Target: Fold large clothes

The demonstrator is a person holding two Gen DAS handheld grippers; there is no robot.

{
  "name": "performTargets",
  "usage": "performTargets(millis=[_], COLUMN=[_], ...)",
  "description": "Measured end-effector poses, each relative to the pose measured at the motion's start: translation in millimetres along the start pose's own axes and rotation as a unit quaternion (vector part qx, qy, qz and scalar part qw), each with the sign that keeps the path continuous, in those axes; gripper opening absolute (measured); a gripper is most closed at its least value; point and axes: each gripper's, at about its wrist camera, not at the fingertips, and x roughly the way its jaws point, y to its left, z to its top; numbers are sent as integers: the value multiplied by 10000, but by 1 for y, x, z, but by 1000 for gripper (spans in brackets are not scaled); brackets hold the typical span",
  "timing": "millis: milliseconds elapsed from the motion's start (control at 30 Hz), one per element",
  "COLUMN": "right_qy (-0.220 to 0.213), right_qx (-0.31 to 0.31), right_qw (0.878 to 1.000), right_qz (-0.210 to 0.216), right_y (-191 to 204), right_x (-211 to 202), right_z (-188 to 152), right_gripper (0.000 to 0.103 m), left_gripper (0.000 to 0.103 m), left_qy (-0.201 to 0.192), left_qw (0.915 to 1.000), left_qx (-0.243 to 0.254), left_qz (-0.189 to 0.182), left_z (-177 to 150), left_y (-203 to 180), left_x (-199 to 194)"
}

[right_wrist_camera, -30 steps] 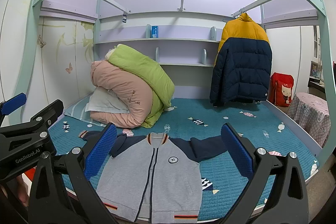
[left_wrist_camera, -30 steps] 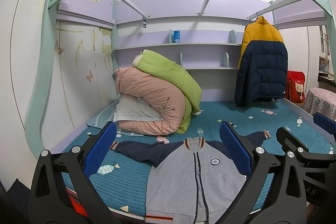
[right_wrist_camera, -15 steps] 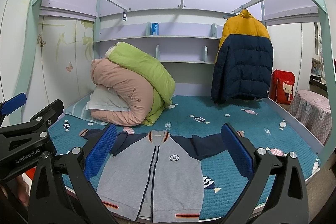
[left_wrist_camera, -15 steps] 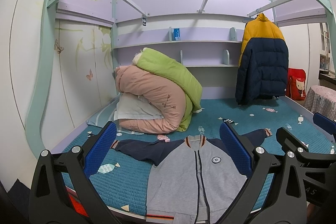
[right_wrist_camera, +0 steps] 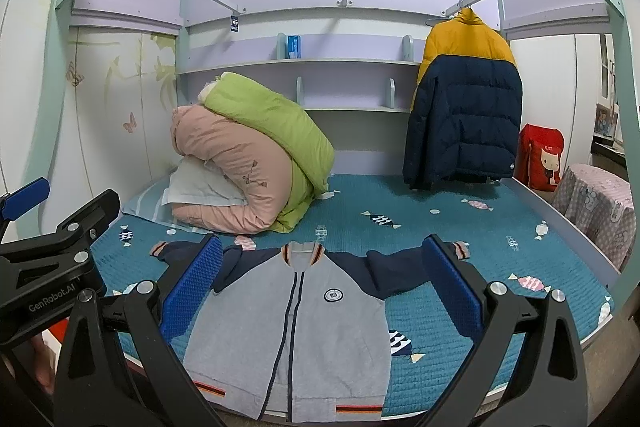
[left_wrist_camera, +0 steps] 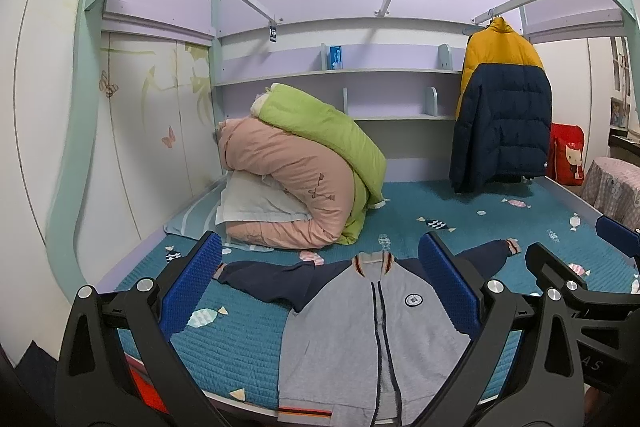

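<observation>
A grey zip jacket (left_wrist_camera: 360, 331) with navy sleeves lies flat, front up, on the teal bed cover (left_wrist_camera: 224, 351), collar away from me and hem at the near edge. It also shows in the right wrist view (right_wrist_camera: 296, 331). My left gripper (left_wrist_camera: 320, 291) is open and empty, held above the near edge over the jacket's left half. My right gripper (right_wrist_camera: 320, 291) is open and empty, over the jacket's body. The left gripper also shows at the left of the right wrist view (right_wrist_camera: 52, 259).
Rolled pink and green quilts (left_wrist_camera: 304, 179) on a pillow lie at the back left. A yellow and navy puffer coat (left_wrist_camera: 500, 115) hangs at the back right. A red bag (right_wrist_camera: 540, 163) and a pink-covered stool (right_wrist_camera: 600, 203) stand right of the bed.
Both grippers have drifted slightly forward and lower, so the jacket sits a little nearer in view. Both stay open and empty.
</observation>
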Motion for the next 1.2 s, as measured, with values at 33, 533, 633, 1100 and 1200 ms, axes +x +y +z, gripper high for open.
performTargets(millis=[33,533,633,1100,1200], right_qy=[12,331,452,1499,1793], right_qx=[3,48,53,-10,-99], right_qw=[10000,9994,9990,9887,9836], right_qz=[-8,-31,-30,69,189], right_y=[0,-4,-4,15,31], right_x=[1,36,50,183,229], right_z=[0,5,3,-30,-48], right_gripper=[96,96,96,96,96], left_gripper=[98,98,98,98,98], left_qy=[14,286,405,1430,1800], left_qw=[10000,9995,9991,9897,9834], left_qx=[7,93,102,-10,-172], left_qz=[-3,-19,-20,-48,-147], left_z=[-1,-7,-9,-51,-76], left_y=[1,-9,-11,6,23], left_x=[2,37,52,185,232])
